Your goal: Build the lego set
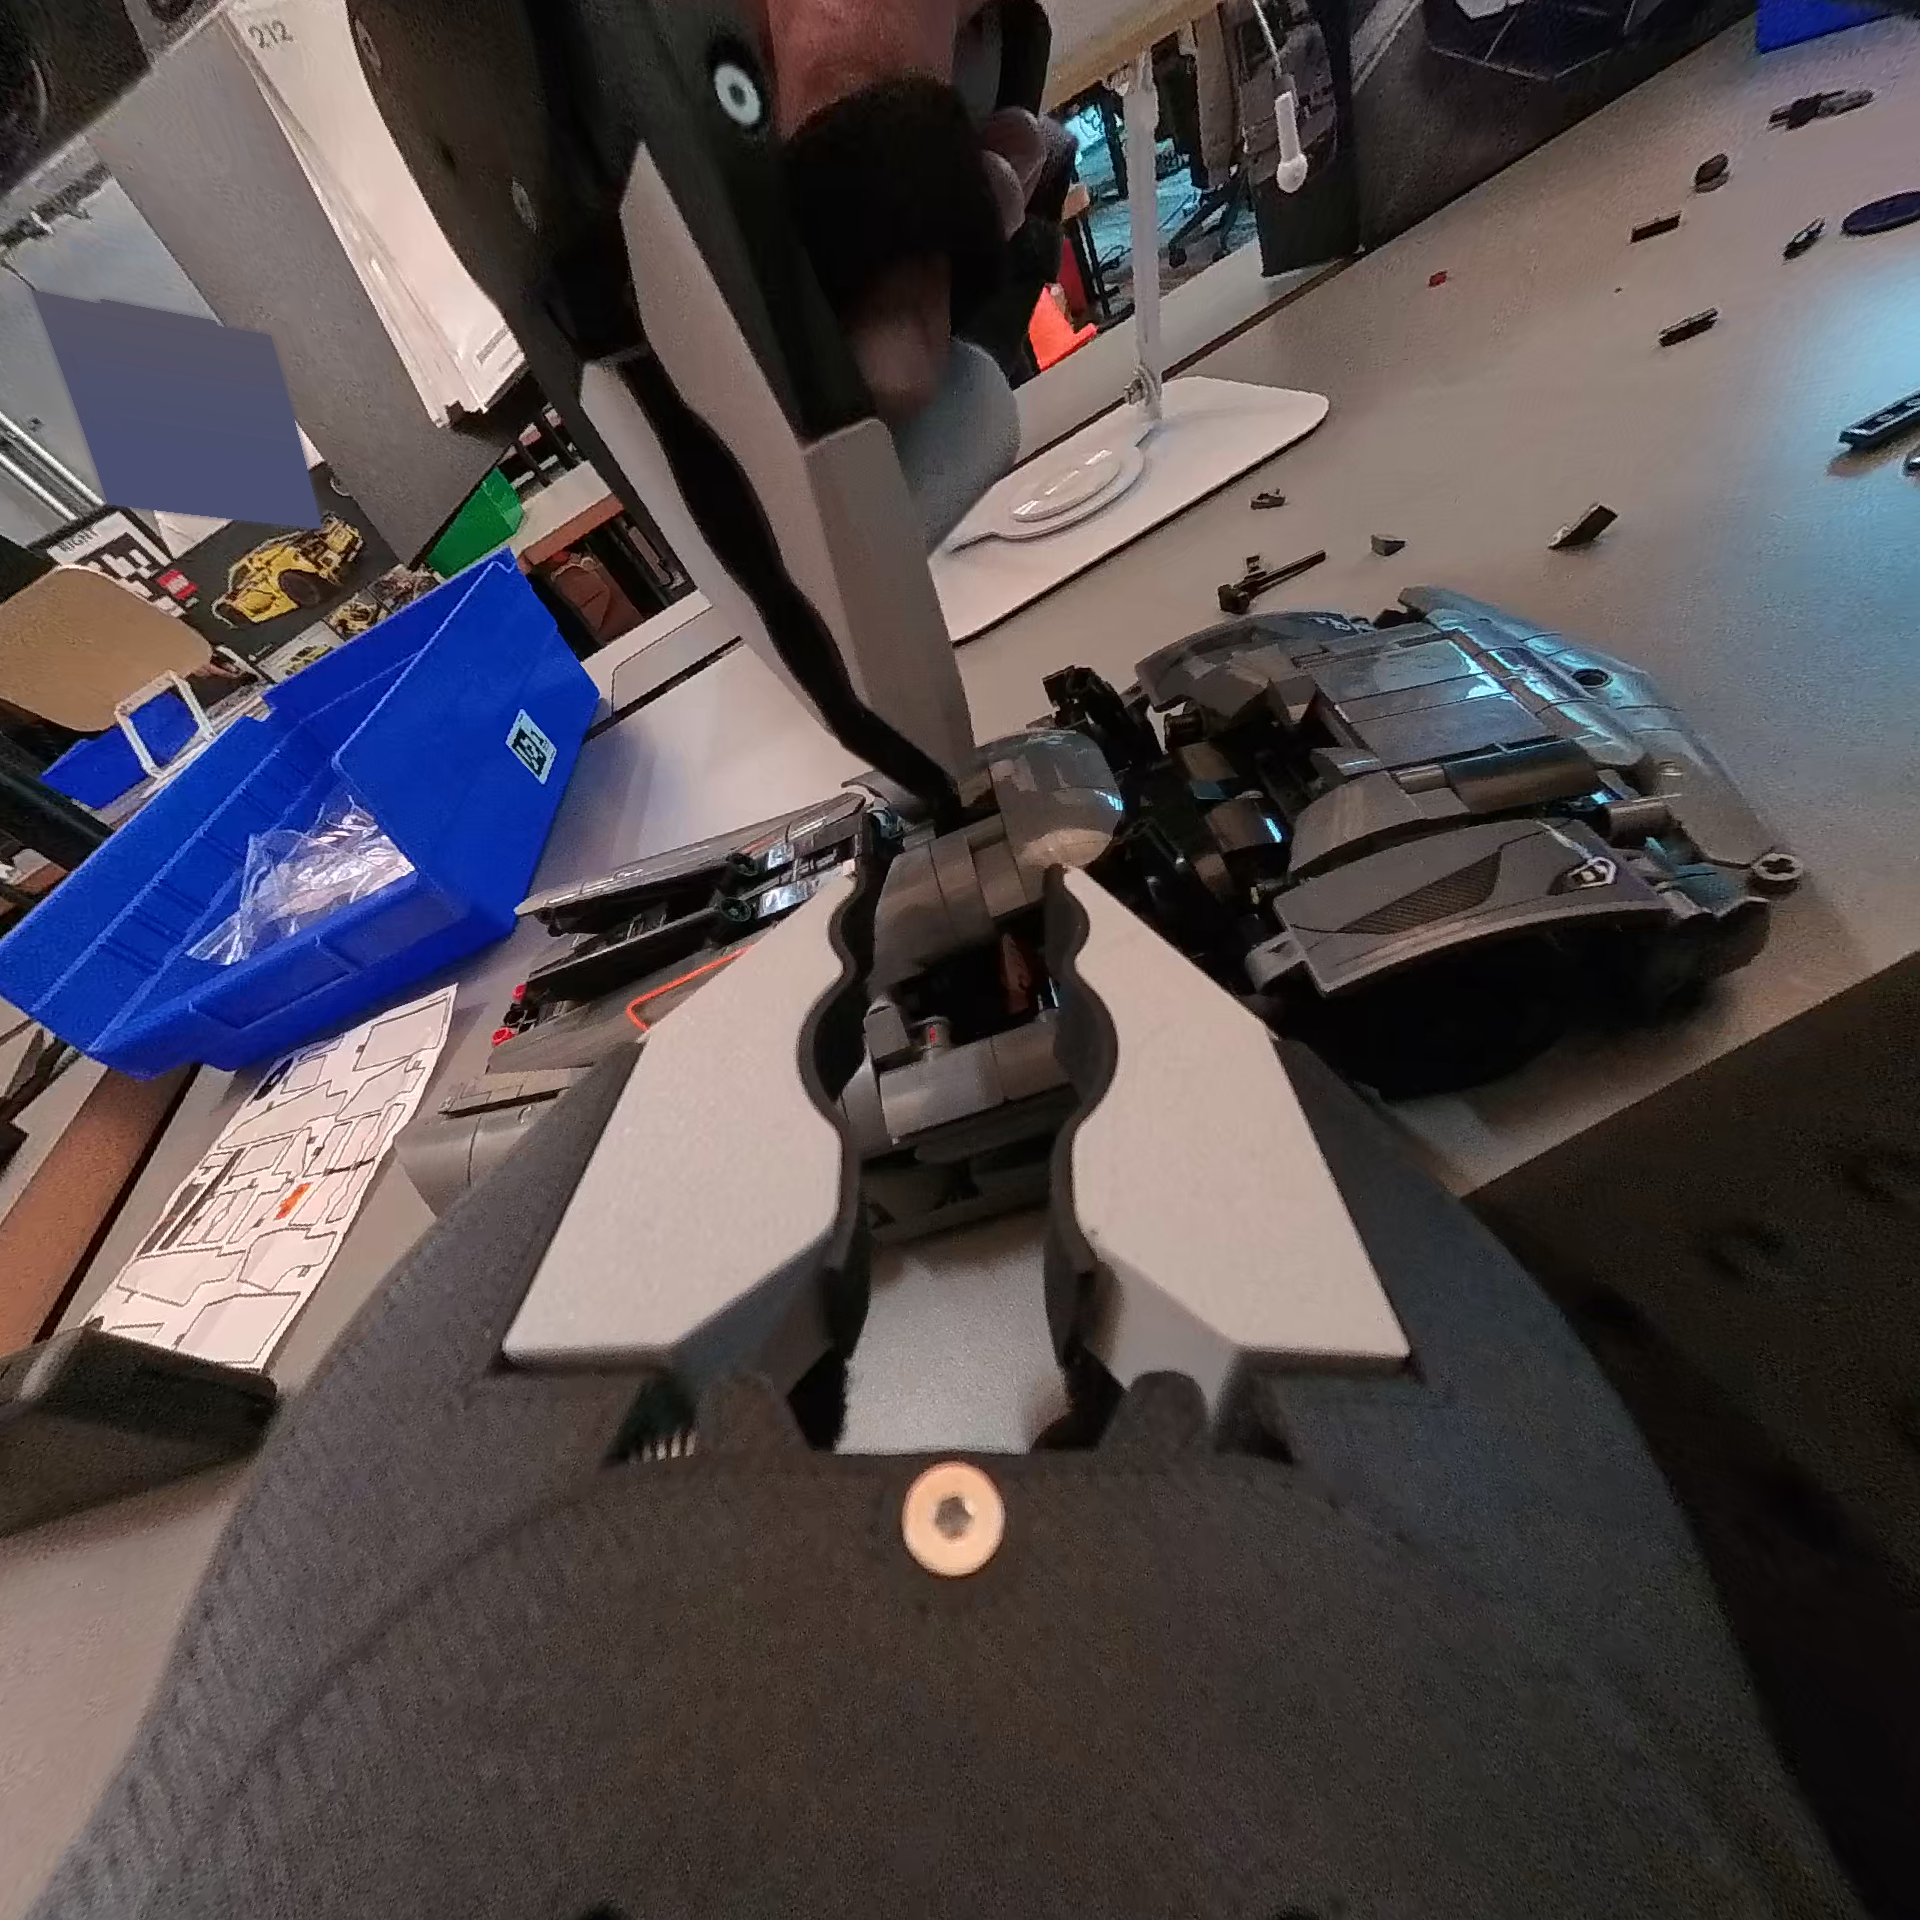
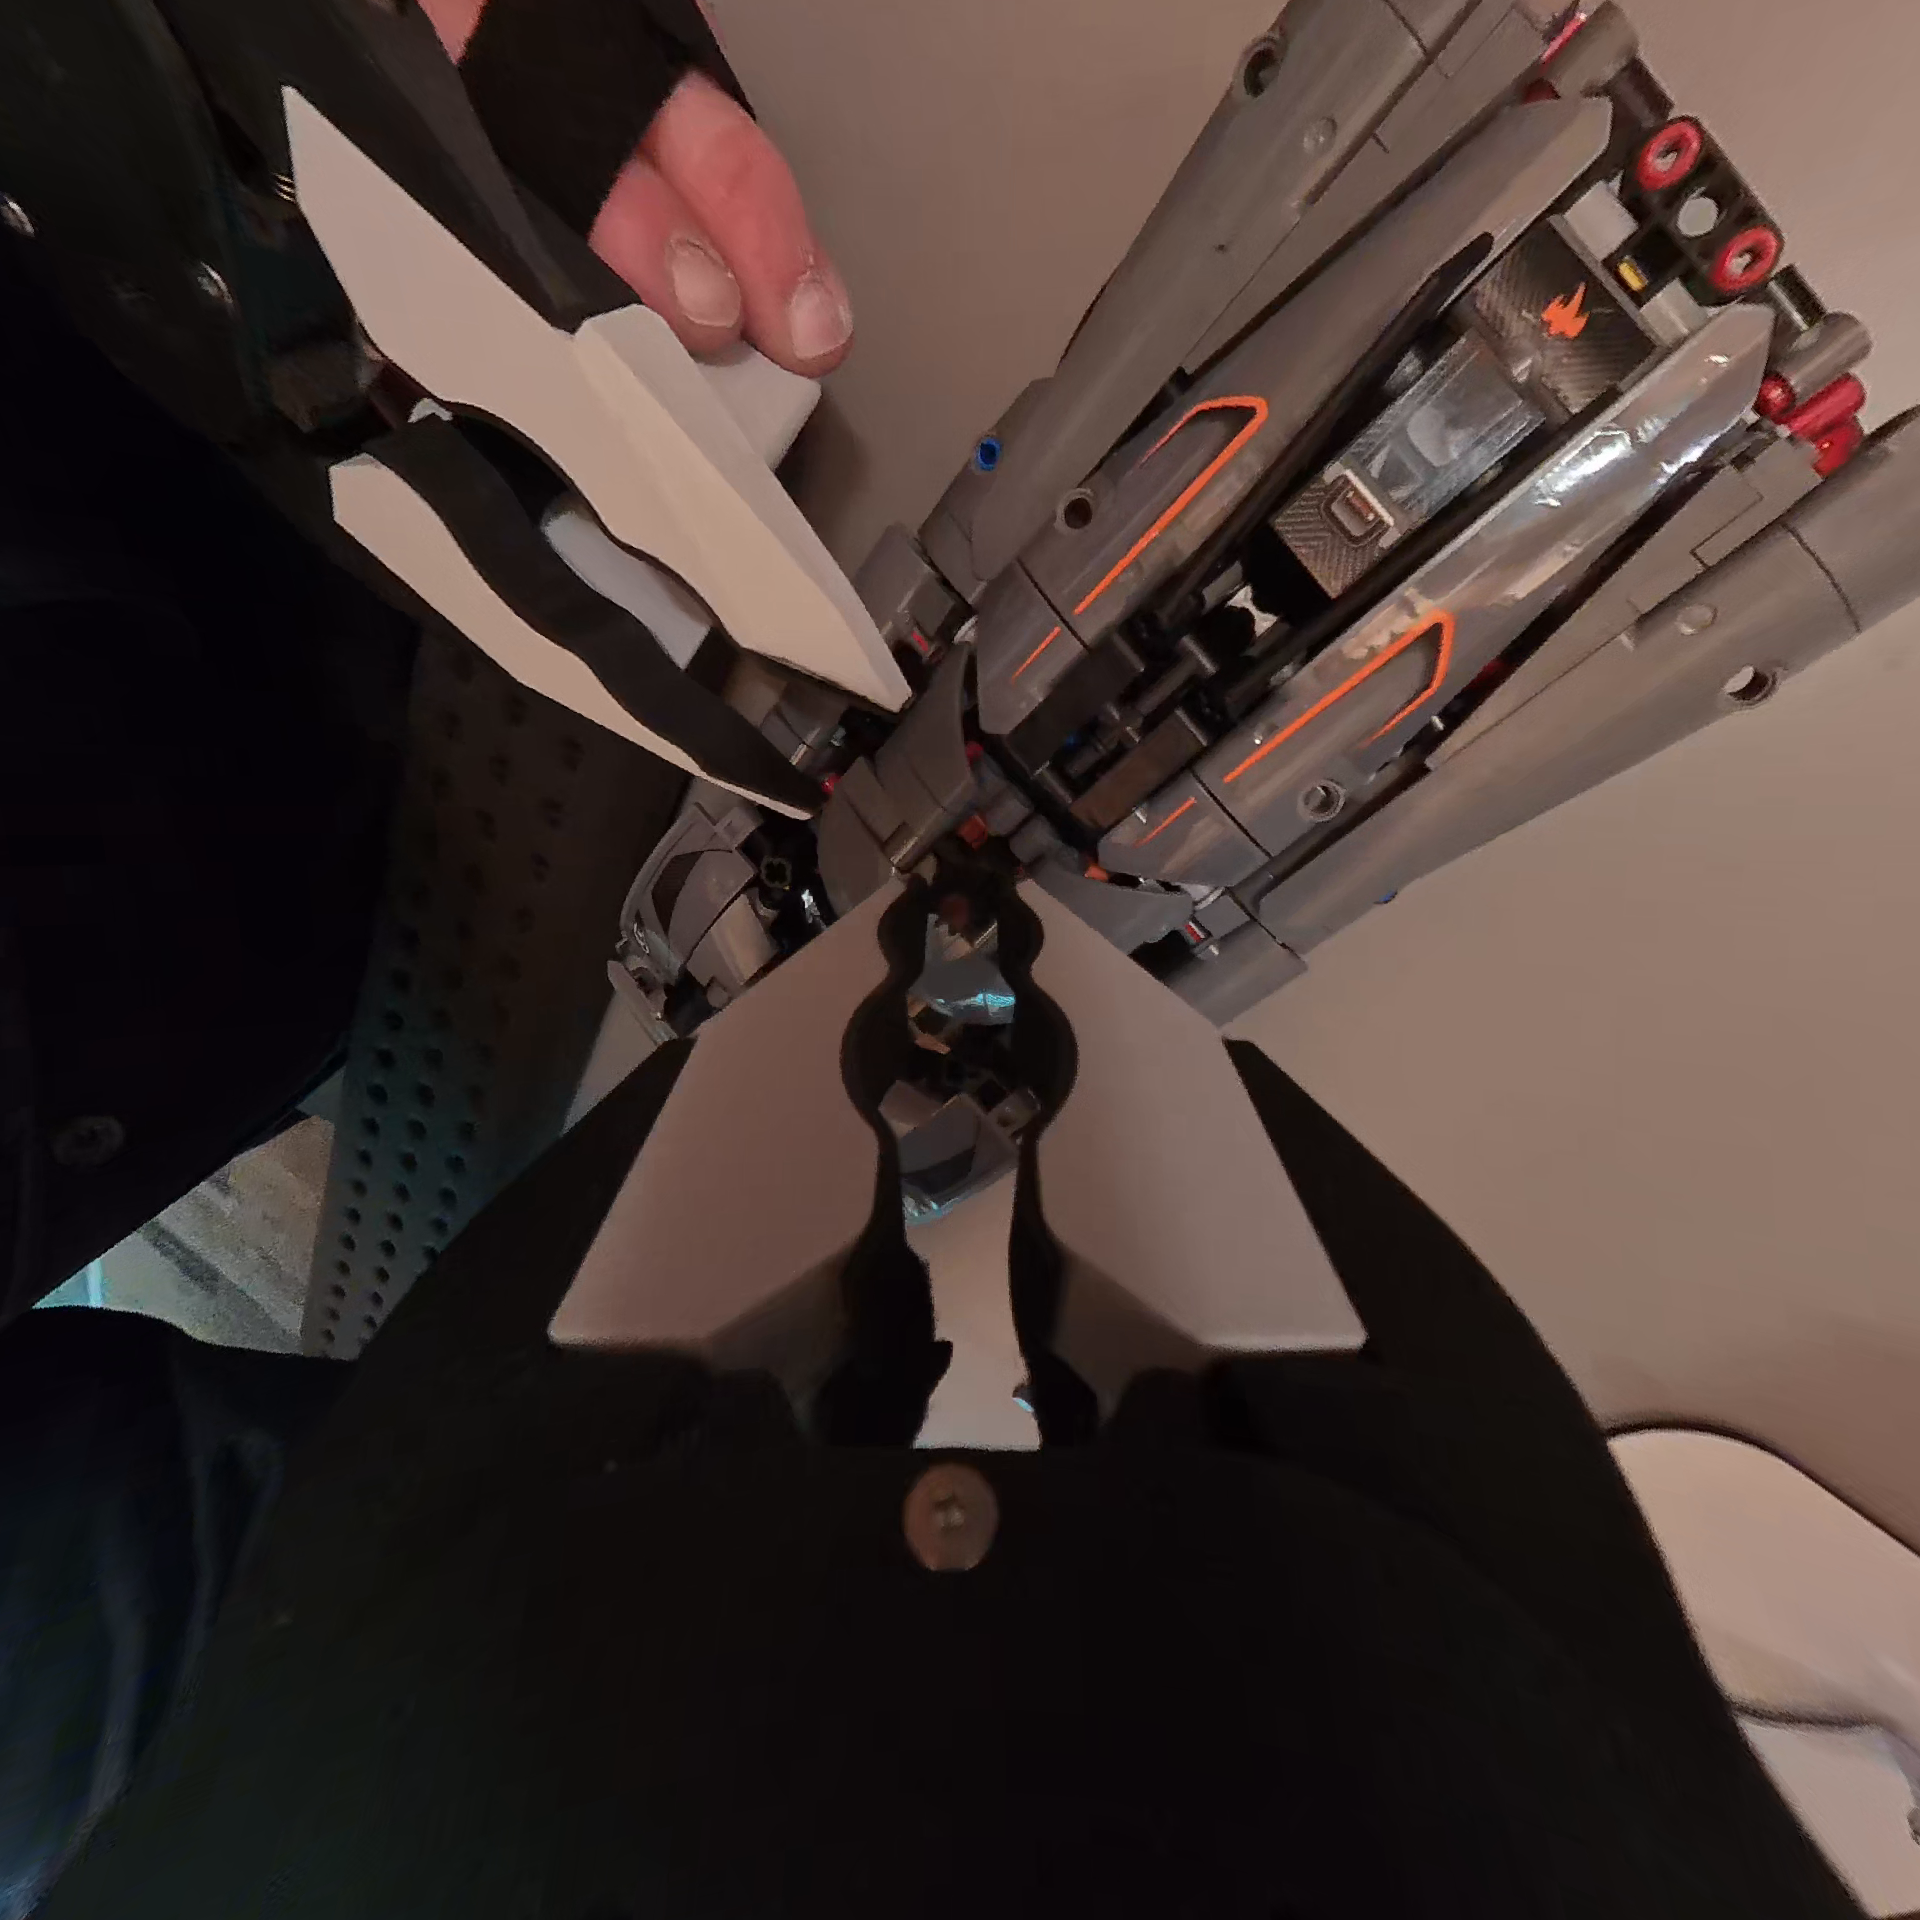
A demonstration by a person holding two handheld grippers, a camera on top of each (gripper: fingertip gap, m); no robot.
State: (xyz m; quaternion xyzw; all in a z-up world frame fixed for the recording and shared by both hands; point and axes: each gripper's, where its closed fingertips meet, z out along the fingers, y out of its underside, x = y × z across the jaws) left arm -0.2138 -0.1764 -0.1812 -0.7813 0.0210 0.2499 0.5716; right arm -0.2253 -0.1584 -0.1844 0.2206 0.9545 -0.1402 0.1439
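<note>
In the left wrist view the left claw [image 1: 951,904] has its two pale grey wedge fingers set to either side of a dark grey section of the lego car [image 1: 1455,831], which lies on the grey desk [image 1: 1558,436]; the wavy black-lined inner faces sit close against the blocky, rounded bricks between them, so it appears to grip that section, probably to steady the model. From above, the right claw [image 1: 935,790] comes down with its tips drawn together on the curved grey piece just beyond, as if pressing or seating something small there; what it pinches is hidden. The car's body is matt dark grey with glossy smooth panels and a mesh-patterned sticker on its side. To the left stands a blue plastic bin [image 1: 436,769] with crumpled clear bags inside, and beside it a white sticker sheet [image 1: 281,1174] lies flat; small black loose parts [image 1: 1579,525] are scattered farther off, near a white lamp base [image 1: 1122,488]. In the right wrist view the right claw [image 2: 961,894] is nearly closed, tips meeting at a small dark and reddish piece in the model's middle, though I cannot tell whether it truly holds it. The left claw [image 2: 852,748] enters from the upper left, a hand [image 2: 727,239] on its trigger. The lego car shows long grey panels with thin orange outlines and red round connectors at its far end.
</note>
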